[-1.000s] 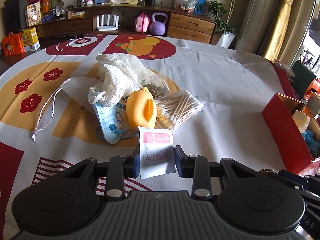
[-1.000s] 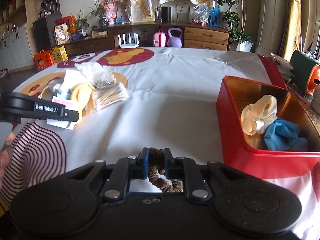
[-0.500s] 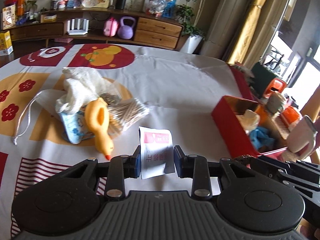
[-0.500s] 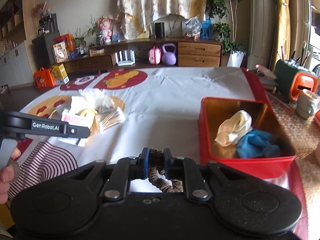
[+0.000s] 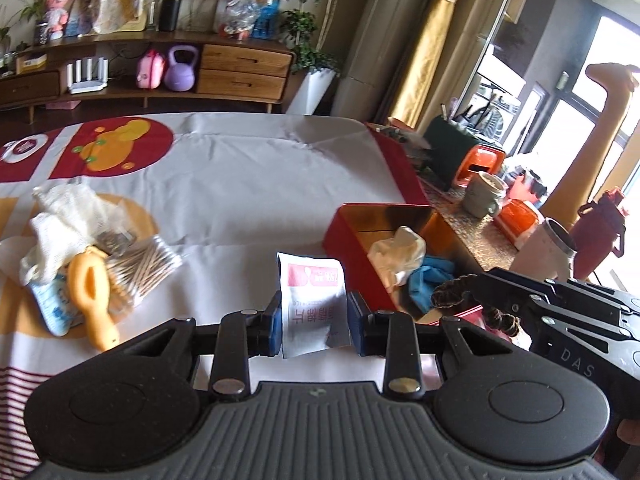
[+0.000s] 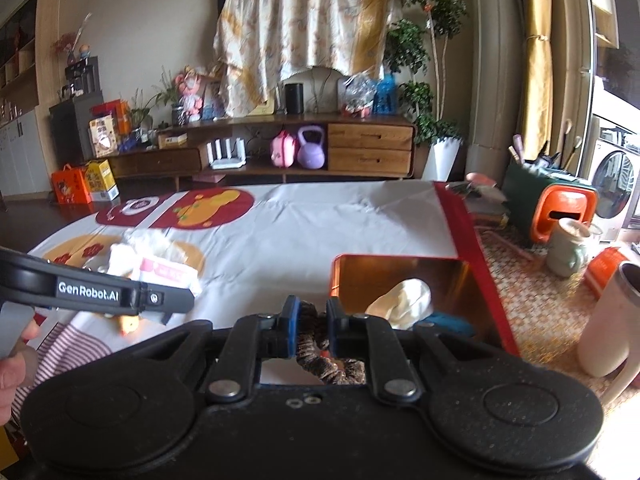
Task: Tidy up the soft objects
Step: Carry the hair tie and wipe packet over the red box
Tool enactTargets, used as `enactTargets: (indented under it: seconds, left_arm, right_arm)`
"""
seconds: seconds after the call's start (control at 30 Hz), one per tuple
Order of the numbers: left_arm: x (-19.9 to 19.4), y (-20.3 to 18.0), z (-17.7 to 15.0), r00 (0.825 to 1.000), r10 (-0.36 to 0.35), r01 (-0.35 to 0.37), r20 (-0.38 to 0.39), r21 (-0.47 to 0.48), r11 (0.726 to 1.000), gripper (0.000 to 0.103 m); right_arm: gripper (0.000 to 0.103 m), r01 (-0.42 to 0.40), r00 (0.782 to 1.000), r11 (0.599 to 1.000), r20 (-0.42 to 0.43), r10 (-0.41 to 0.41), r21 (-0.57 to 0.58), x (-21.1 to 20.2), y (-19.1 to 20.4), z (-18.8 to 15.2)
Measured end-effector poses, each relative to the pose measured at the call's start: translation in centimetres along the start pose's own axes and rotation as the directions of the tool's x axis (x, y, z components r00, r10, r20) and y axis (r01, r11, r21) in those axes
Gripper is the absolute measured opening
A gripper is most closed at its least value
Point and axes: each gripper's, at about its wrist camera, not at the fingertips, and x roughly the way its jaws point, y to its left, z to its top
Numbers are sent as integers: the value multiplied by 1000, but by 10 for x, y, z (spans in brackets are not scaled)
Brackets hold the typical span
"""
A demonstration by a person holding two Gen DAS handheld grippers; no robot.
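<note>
My left gripper (image 5: 313, 322) is shut on a white and pink sachet (image 5: 312, 300), held above the tablecloth left of the red box (image 5: 344, 236). My right gripper (image 6: 312, 318) is shut on a brown scrunchie (image 6: 320, 356), just left of the red box (image 6: 400, 258) and close before it. Inside the box lie a cream cloth (image 6: 404, 300) and a blue cloth (image 5: 430, 280). The scrunchie (image 5: 452, 290) and right gripper also show at the right of the left wrist view. A pile at the left holds a white mesh bag (image 5: 64, 216), a yellow duck toy (image 5: 90, 288) and cotton swabs (image 5: 140, 268).
A face mask (image 5: 52, 304) lies under the pile. Right of the table's red edge stand a green mug (image 6: 570, 248), a white tumbler (image 6: 612, 320), an orange holder (image 6: 564, 208) and a dark red bottle (image 5: 600, 232). A person's fingers (image 6: 16, 356) show at the lower left.
Both grippers have risen and swung to the right with their loads. The red box has come closer and more central in both views, and the pile has slid to the left.
</note>
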Motion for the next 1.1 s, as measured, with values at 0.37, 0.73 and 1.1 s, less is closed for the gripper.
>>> enactTargets:
  seconds: [0.37, 0.73, 1.1]
  left_arm:
    - [45, -64, 13, 998, -41, 47, -49, 129, 991, 32]
    - [93, -97, 16, 992, -54, 71, -111, 157, 985, 32]
    - [98, -99, 0, 989, -49, 72, -139, 165, 984, 32]
  right_arm:
    - [7, 59, 998, 998, 18, -60, 13, 8, -58, 14]
    - [22, -21, 997, 999, -73, 24, 43, 2, -92, -25]
    - [49, -22, 981, 993, -192, 43, 113, 21, -84, -84]
